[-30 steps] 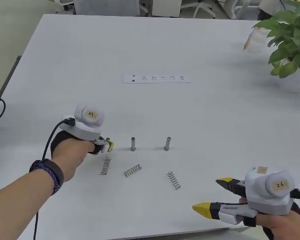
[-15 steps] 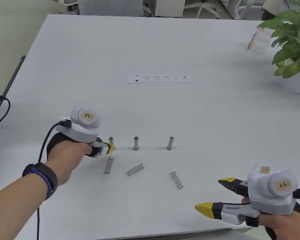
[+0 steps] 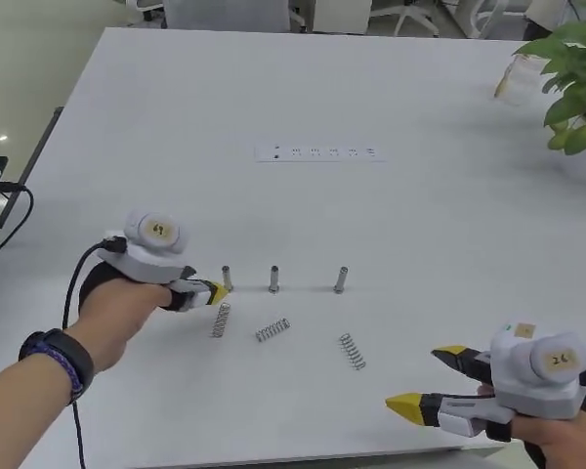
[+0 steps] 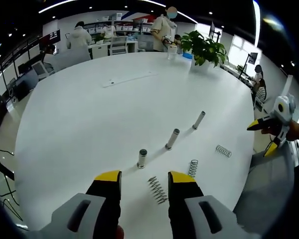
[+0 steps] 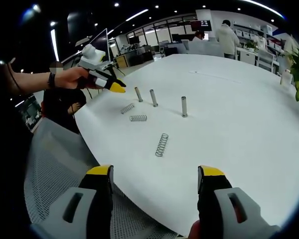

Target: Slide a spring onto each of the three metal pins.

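Three upright metal pins (image 3: pixel 227 278) (image 3: pixel 274 279) (image 3: pixel 341 279) stand in a row on the white table (image 3: pixel 303 88), all bare. Three springs (image 3: pixel 221 319) (image 3: pixel 272 330) (image 3: pixel 352 351) lie flat just in front of them. My left gripper (image 3: pixel 215 291) hovers left of the leftmost pin, open by a narrow gap with nothing held. In the left gripper view the nearest spring (image 4: pixel 157 189) lies on the table beyond the left gripper (image 4: pixel 145 176), with the leftmost pin (image 4: pixel 142 158) behind it. My right gripper (image 3: pixel 427 379) is wide open at the front right edge, and the right spring (image 5: pixel 162 144) lies ahead of it.
A flat white socket strip (image 3: pixel 320 152) lies mid-table behind the pins. A green plant (image 3: pixel 576 78) and a small jar (image 3: pixel 516 80) stand at the far right. A black cable (image 3: pixel 78 283) trails from the left gripper off the table's left side.
The left gripper has drawn back a little from the pin row, so the leftmost pin now shows beside its tips. The right gripper has stayed where it was, and the camera has shifted.
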{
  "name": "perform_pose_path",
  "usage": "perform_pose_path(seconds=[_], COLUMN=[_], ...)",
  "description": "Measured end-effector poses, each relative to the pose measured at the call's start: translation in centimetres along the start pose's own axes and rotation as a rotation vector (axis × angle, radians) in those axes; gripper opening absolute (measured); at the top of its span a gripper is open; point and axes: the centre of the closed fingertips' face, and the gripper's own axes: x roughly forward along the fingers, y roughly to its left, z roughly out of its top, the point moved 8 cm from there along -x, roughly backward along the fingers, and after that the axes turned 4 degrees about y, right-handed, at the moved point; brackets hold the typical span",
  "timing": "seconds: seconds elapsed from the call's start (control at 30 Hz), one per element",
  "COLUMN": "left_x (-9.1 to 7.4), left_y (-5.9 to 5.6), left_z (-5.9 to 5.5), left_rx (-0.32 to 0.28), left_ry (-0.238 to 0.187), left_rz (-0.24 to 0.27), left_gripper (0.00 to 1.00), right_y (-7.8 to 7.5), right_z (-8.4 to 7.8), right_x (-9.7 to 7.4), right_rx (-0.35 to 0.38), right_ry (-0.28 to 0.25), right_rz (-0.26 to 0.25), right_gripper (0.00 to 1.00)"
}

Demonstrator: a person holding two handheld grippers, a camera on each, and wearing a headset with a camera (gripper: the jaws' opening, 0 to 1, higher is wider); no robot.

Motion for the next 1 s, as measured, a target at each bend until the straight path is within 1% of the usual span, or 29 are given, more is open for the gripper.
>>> perform_pose_path(seconds=[0.07, 0.17, 0.43, 0.57, 0.63, 0.67, 0.83, 1.0], left_x=[-0.2, -0.7, -2.3, -3.0, -3.4, -3.7, -4.7, -5.5], left_y=[0.0, 0.2, 0.4, 0.4, 0.5, 0.4, 0.1, -0.2], left_z=[-0.2, -0.4, -0.8, -1.2, -1.6, -1.8, -3.1, -4.1], left_rx=[0.0, -0.012, 0.005, 0.013, 0.006, 0.001, 0.008, 0.003], left_ry=[0.0, -0.012, -0.041, -0.047, -0.045, -0.052, -0.048, -0.054], left_rz=[0.0, -0.002, -0.005, -0.004, 0.002, -0.001, -0.002, -0.002], left_gripper=[0.33, 0.34, 0.43, 0.45, 0.46, 0.47, 0.52, 0.55], right_y=[0.0, 0.0, -0.2, -0.3, -0.3, -0.3, -0.5, -0.6], right_z=[0.1, 0.3, 0.7, 0.9, 1.0, 1.0, 1.1, 1.2], right_x=[0.0, 0.1, 0.2, 0.3, 0.3, 0.3, 0.3, 0.4], right_rx=[-0.001, -0.006, -0.011, -0.014, -0.016, -0.016, -0.019, -0.021], right_ry=[-0.002, 0.0, -0.002, -0.004, -0.004, -0.005, -0.006, -0.008], right_rz=[0.002, 0.002, 0.004, 0.005, 0.004, 0.004, 0.006, 0.008], right_gripper=[0.68, 0.68, 0.68, 0.68, 0.68, 0.68, 0.68, 0.68])
